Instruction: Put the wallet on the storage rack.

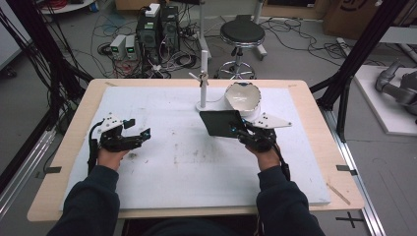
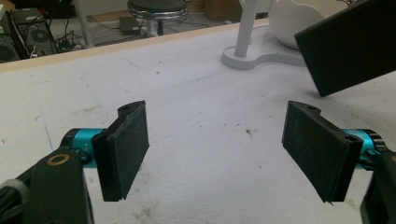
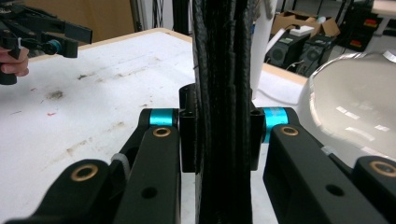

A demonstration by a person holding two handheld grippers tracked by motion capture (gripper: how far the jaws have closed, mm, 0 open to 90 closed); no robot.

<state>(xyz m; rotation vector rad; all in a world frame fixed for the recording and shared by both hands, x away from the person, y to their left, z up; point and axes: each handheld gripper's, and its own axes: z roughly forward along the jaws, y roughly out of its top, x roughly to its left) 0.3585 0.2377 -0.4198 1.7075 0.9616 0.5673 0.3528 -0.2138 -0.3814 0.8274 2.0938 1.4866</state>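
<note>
Black and flat, a thin rectangular panel (image 1: 220,122) sits clamped edge-on between the jaws of the right hand-held gripper (image 1: 239,131), held clear above the white-covered desk (image 1: 187,162), just in front of a white bowl (image 1: 242,98) and a white stand (image 1: 203,78). Well apart to the left, the left hand-held gripper (image 1: 137,129) hovers with jaws wide and nothing between them

Both forearms come in over the bench's near edge, dark sleeves. Left gripper (image 1: 139,129) sits low by the left edge, jaws wide apart, nothing between. Right gripper (image 1: 239,129) toward the far edge, jaws clamped on a black slab (image 1: 220,123), seemingly lifted off the surface.
</note>
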